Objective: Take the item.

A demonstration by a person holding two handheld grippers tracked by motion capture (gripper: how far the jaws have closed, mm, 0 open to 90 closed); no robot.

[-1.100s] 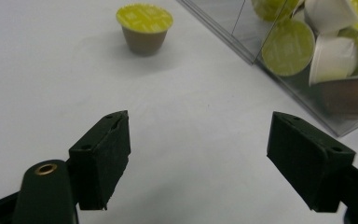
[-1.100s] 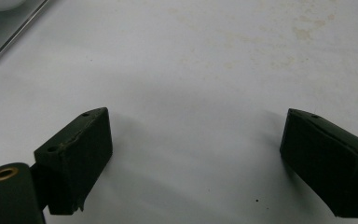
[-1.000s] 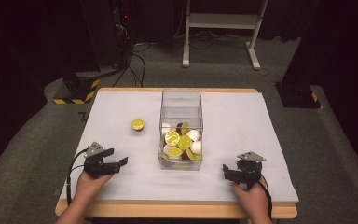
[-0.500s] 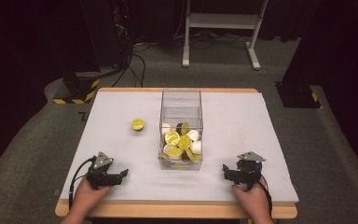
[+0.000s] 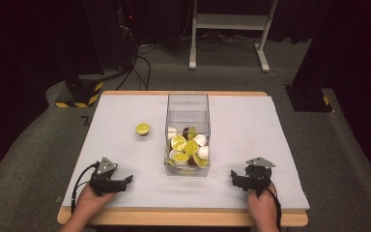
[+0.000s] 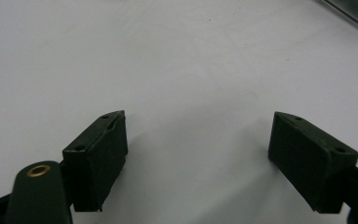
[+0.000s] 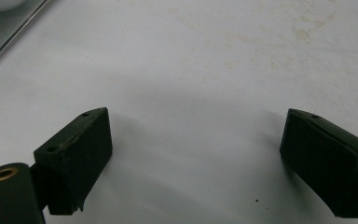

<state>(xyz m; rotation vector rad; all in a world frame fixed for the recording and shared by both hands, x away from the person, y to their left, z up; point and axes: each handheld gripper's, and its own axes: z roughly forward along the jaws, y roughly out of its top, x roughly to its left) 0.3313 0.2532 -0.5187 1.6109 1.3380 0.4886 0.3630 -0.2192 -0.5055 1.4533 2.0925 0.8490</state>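
The lone yellow-topped capsule (image 5: 143,129) sits on the white table (image 5: 280,145), just left of the clear box (image 5: 188,140) of capsules. Both the left gripper (image 5: 125,180) and right gripper (image 5: 234,179) rest low near the table's front edge — jaws apart, nothing between them. To do it well, lift the left 1 clear, approach from above, straddle the capsule squarely — then close.

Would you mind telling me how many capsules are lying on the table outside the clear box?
1: a yellow-topped capsule lies on the white table, left of the clear box. Others are piled inside the box.
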